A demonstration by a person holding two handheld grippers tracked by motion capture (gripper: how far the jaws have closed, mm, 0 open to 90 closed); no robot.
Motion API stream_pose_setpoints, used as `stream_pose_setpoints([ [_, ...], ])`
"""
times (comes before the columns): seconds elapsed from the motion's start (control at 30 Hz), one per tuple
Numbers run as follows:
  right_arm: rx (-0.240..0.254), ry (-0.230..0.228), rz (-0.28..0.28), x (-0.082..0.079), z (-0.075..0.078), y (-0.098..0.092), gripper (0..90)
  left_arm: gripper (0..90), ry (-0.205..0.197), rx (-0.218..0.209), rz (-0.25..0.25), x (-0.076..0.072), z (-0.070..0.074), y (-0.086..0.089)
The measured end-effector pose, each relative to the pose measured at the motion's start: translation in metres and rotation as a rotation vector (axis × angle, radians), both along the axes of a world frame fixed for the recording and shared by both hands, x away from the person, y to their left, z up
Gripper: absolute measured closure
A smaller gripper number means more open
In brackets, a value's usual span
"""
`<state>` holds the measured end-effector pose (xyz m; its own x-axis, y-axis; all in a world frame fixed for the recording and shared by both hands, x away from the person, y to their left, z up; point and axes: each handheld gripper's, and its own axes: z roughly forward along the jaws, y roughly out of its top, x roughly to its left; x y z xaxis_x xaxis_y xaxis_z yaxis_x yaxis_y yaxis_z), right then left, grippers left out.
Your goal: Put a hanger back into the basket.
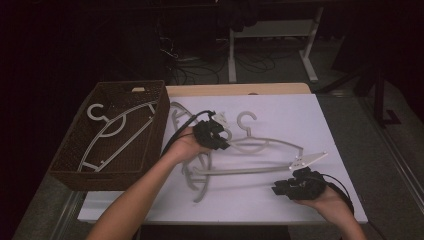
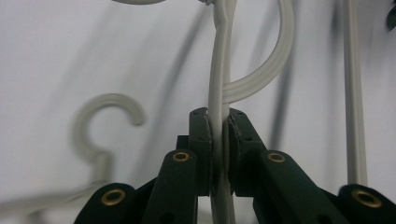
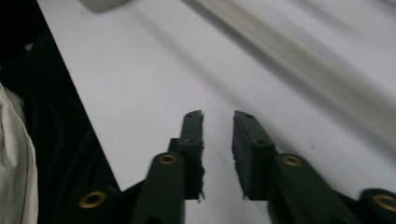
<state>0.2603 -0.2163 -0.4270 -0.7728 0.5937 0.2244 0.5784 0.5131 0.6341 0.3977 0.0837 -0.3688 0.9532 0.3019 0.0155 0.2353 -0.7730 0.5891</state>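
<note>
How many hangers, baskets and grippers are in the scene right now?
Grey hangers: 3 (1 in the basket, 2 overlapping on the table, as far as I can tell)
Wicker basket: 1
Grippers: 2, left gripper and right gripper
Total: 6

Basket (image 1: 75,165) at left edge of surface (image 1: 300,200), one hanger (image 1: 117,132) inside; more hangers (image 1: 250,170) spread right of it, mid-surface.

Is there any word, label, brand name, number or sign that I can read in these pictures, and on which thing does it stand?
None: no view shows any readable text.
Hangers: plain grey, no marking.
Basket: plain brown weave, no label.
Left claw, right claw: black, with brass rivets and no lettering.
White table: no print.
</note>
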Motion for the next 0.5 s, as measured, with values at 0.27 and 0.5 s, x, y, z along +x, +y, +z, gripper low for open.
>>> stream_pose_setpoints([
  [0.27, 0.029, -0.073, -0.049, 0.022, 0.007, 0.010, 46.8, 82.0, -0.072, -0.059, 0.130, 0.001, 0.068, 0.051],
  [0.5, 0.023, -0.098, -0.109, 0.031, 0.002, 0.014, 29.9, 82.0, -0.129, -0.080, 0.228, 0.002, 0.101, 0.104],
])
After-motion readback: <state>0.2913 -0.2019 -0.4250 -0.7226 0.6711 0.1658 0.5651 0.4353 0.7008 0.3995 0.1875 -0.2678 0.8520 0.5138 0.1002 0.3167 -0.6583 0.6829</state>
